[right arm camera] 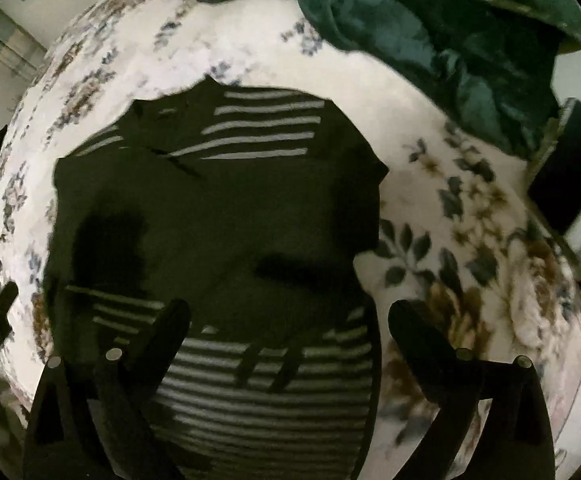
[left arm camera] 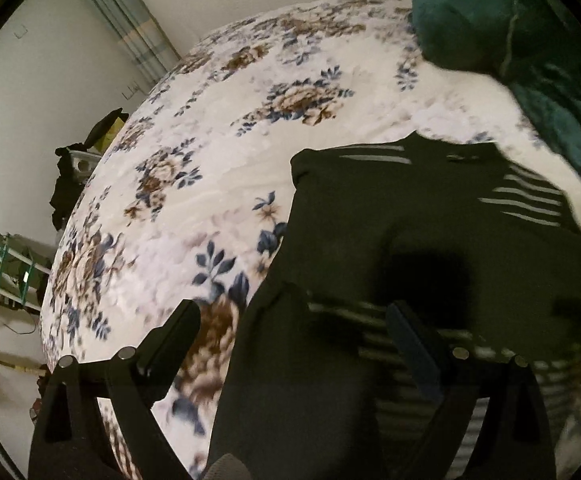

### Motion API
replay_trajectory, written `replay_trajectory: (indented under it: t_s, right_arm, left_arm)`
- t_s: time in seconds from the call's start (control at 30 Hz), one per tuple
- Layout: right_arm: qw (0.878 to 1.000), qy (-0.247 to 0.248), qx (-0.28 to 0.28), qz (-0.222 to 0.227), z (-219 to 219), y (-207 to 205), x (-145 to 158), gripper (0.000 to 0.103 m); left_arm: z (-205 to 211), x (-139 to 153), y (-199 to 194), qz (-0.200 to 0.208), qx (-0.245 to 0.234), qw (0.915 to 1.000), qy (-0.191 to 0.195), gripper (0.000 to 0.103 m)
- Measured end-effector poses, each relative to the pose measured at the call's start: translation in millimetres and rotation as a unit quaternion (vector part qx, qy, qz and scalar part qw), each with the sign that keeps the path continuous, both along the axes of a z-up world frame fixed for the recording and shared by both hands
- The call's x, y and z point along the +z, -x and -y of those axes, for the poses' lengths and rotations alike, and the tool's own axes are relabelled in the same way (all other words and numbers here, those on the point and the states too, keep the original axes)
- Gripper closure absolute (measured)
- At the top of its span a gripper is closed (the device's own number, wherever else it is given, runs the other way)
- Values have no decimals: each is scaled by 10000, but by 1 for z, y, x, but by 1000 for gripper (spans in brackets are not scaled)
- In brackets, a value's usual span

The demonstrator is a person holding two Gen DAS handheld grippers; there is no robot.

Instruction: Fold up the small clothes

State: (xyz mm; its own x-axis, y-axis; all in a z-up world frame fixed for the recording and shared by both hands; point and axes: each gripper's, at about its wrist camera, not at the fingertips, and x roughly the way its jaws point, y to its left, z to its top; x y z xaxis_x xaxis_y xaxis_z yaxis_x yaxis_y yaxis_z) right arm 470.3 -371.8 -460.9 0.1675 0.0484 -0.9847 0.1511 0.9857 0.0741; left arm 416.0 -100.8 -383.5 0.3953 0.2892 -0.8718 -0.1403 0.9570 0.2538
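Observation:
A dark garment with white stripes [left arm camera: 410, 220] lies folded flat on the floral bedspread [left arm camera: 210, 120]. In the left wrist view my left gripper [left arm camera: 292, 312] hangs open above the garment's near left edge, its fingers wide apart and holding nothing. The right wrist view looks almost straight down on the same garment [right arm camera: 218, 208]. There my right gripper [right arm camera: 290, 312] is open over the striped near end. One of its fingertips [right arm camera: 178, 312] is over the cloth and the other is over the bedspread [right arm camera: 450, 220]. No cloth is pinched in either gripper.
A crumpled dark green blanket [left arm camera: 510, 20] [right arm camera: 430, 20] lies at the far right of the bed. A flat dark rectangular object [right arm camera: 566, 172] sits at the bed's right edge. Beyond the left edge are dark clothes [left arm camera: 66, 184], a green shelf frame [left arm camera: 10, 272] and a curtain [left arm camera: 130, 20].

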Motion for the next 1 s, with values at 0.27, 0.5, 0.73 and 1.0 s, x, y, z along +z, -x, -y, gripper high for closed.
replay_trajectory:
  t_s: [0.27,0.5,0.73,1.0]
  right_arm:
    - [9982,260,2,538,-35,78,119,2]
    - [9956,277,127,889,-38,141,200,1]
    - [9945,-289,287,963,2,161,237,1]
    - [9768,-2119,302,-82,120,113,161,2]
  left_arm:
    - [7,86,69,181,-165,9986,459,8]
    - [26,134,112,260,-247,9976,588,8]
    - [63,154,133,284,-98,9984,486,8]
    - [148,48,171,-729,126,9939,813,8]
